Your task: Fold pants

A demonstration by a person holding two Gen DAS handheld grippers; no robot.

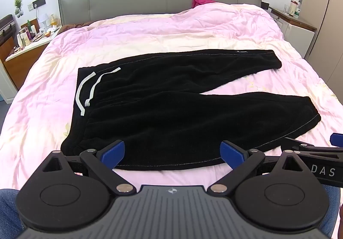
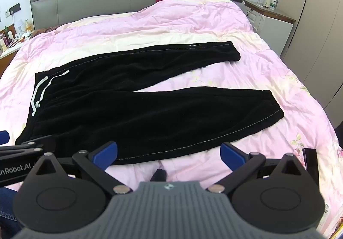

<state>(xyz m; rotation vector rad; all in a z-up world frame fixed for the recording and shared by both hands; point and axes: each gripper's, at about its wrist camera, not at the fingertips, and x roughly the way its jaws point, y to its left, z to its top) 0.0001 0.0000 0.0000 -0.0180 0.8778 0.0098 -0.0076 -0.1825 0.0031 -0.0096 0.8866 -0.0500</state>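
Holding both tools spread wide and gripping nothing, I faced the black pants [image 1: 171, 97] laid flat on the pink duvet [image 1: 193, 24], waistband at nine o'clock, cuffs at three, their long axis running crosswise to my reach. My left gripper [image 1: 172, 151] hung over the near hem at twelve o'clock, closer to the waistband, while my right gripper [image 2: 169, 151] hovered over the same hem nearer the cuff of the near leg [image 2: 268, 106]. Bottles and cups crowded the nightstand [image 1: 32, 44] at ten o'clock; their contents I could not tell.
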